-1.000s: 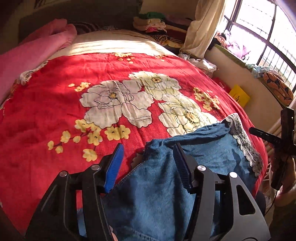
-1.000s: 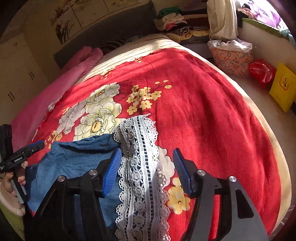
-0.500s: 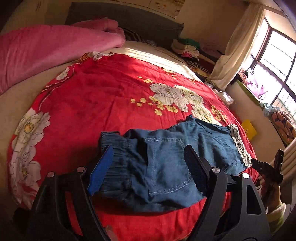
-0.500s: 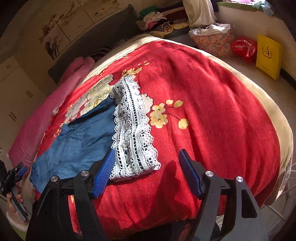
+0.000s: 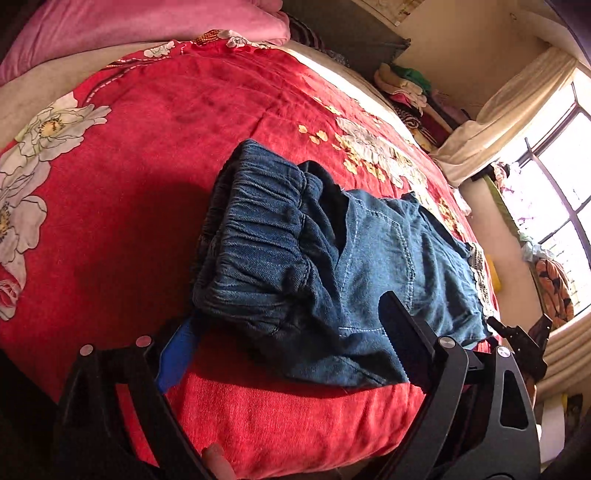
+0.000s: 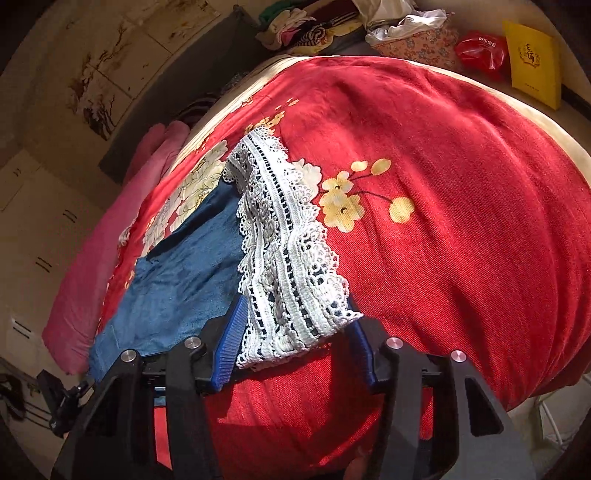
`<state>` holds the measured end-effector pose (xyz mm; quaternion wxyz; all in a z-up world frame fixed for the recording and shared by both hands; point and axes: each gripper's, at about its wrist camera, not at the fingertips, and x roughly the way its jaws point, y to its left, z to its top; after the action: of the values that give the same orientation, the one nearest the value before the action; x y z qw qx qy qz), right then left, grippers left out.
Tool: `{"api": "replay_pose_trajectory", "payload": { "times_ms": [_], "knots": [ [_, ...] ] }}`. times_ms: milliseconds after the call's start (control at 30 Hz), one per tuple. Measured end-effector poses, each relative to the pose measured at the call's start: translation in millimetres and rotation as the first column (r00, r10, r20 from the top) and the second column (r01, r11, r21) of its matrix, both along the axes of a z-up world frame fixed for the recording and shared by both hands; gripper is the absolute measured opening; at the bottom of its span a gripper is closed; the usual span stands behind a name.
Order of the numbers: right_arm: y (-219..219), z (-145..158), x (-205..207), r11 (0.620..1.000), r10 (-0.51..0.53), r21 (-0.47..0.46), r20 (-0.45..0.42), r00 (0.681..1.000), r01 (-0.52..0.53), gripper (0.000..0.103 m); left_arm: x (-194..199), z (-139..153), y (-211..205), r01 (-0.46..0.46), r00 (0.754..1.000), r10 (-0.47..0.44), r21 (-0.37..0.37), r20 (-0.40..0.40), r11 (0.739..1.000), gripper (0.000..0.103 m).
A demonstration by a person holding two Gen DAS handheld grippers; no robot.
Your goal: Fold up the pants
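Blue denim pants [image 5: 369,258] lie across the red flowered blanket [image 5: 147,147]. Their gathered elastic waistband [image 5: 258,240] is nearest in the left wrist view. My left gripper [image 5: 288,314] hovers at the near waistband corner, its jaws wide and still opening, with nothing pinched. The white lace hem [image 6: 288,251] ends the pants' leg [image 6: 177,280] in the right wrist view. Around the hem's near corner my right gripper [image 6: 295,317] has its jaws closing, and the lace lies flat between the blue pads [image 6: 231,343], not squeezed. The right gripper also shows small at the far hem [image 5: 517,343].
A pink quilt [image 5: 129,26] lies along the bed's far side. Folded clothes [image 5: 406,85] are stacked by the headboard. A window with a curtain [image 5: 498,122] is at the right. Beside the bed sit a red bag [image 6: 480,48] and a yellow packet [image 6: 532,62]. The blanket's near edge drops off just below both grippers.
My left gripper has swung from the leg to the waistband end and widened. My right gripper has slid down to the lace hem's near corner and its jaws have narrowed around it.
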<state>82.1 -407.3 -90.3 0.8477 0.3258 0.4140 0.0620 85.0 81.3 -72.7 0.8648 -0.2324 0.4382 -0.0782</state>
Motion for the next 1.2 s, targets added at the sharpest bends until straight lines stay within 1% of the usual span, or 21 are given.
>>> {"api": "replay_pose_trajectory", "payload": {
  "times_ms": [33,67,100,133,233,300,367,433,467,500,567,600,667,700,767,800,833,933,1033,1133,1200],
  "knots": [
    [2,0,0,1.0,0.002,0.001,0.001,1.0,-0.002,0.034,0,0,-2,-0.019,1.0,0.019,0.056,-0.001,0.998,0.06],
    [4,1,-1,1.0,0.007,-0.011,0.006,1.0,-0.007,0.029,-1,2,-7,-0.033,0.999,0.032,0.129,0.004,0.991,0.047],
    [5,2,-2,1.0,0.005,-0.023,0.011,1.0,-0.005,0.028,-3,4,-11,-0.035,0.999,0.032,0.178,0.022,0.983,0.027],
    [6,3,-2,1.0,0.002,-0.03,0.014,1.0,-0.001,0.026,-3,7,-13,-0.025,0.999,0.019,0.192,0.035,0.981,0.016],
    [5,14,-4,0.998,0.006,-0.068,0.04,0.999,-0.003,0.022,-3,16,-12,-0.016,0.999,0.007,0.212,0.044,0.977,0.01],
    [1,23,-6,0.996,0.011,-0.094,0.051,0.999,-0.006,0.022,-5,26,-10,-0.016,0.998,-0.001,0.242,0.07,0.97,0.01],
    [-2,21,-6,0.994,0.016,-0.109,0.028,0.999,-0.013,0.022,-4,28,-6,-0.01,0.997,-0.009,0.258,0.072,0.966,0.01],
    [2,11,-4,0.99,0.025,-0.138,-0.007,1.0,-0.026,0.022,-2,16,-5,0.002,0.999,-0.013,0.264,0.039,0.965,0.011],
    [2,4,-3,0.989,0.025,-0.147,-0.017,1.0,-0.027,0.022,-2,9,-4,0.005,1.0,-0.011,0.252,0.025,0.968,0.011],
    [3,0,-4,0.989,0.021,-0.144,-0.016,1.0,-0.023,0.022,-3,5,-4,0.005,1.0,-0.012,0.249,0.026,0.968,0.011],
    [2,-3,-4,0.991,0.016,-0.132,-0.01,1.0,-0.017,0.022,-6,4,-6,0.013,0.999,-0.027,0.278,0.047,0.96,0.013],
    [2,-3,-4,0.991,0.014,-0.133,-0.012,1.0,-0.015,0.022,-6,4,-5,0.015,0.998,-0.029,0.279,0.046,0.96,0.013],
    [4,-1,-4,0.988,0.022,-0.151,-0.011,1.0,-0.023,0.023,-5,4,-2,0.011,0.999,-0.023,0.252,0.044,0.968,0.014],
    [3,0,-6,0.99,0.018,-0.14,-0.009,1.0,-0.019,0.025,-5,5,0,0.007,0.999,-0.018,0.236,0.043,0.972,0.015],
    [-2,2,-10,0.995,0.002,-0.103,-0.009,1.0,-0.003,0.031,-9,9,1,0.002,0.999,-0.014,0.224,0.051,0.975,0.019],
    [-5,5,-14,0.995,-0.01,-0.101,-0.007,1.0,0.009,0.032,-11,13,3,-0.006,0.998,-0.008,0.229,0.056,0.973,0.029],
    [-8,9,-19,0.993,-0.025,-0.112,-0.005,1.0,0.024,0.035,-13,16,3,-0.021,0.998,0.007,0.244,0.055,0.969,0.045],
    [-14,26,-36,0.986,-0.071,-0.152,0.036,0.997,0.075,0.044,-22,30,14,-0.048,0.997,0.031,0.241,0.076,0.969,0.049],
    [-12,46,-53,0.973,-0.073,-0.211,0.096,0.993,0.092,0.047,-32,47,16,-0.087,0.991,0.052,0.307,0.12,0.948,0.052],
    [5,62,-60,0.962,-0.018,-0.267,0.149,0.989,0.058,0.051,-40,71,8,-0.109,0.981,0.043,0.353,0.188,0.929,0.056],
    [22,69,-57,0.956,0.046,-0.295,0.167,0.985,0.005,0.053,-42,84,-5,-0.091,0.975,0.008,0.361,0.224,0.928,0.061]
  ]
}}
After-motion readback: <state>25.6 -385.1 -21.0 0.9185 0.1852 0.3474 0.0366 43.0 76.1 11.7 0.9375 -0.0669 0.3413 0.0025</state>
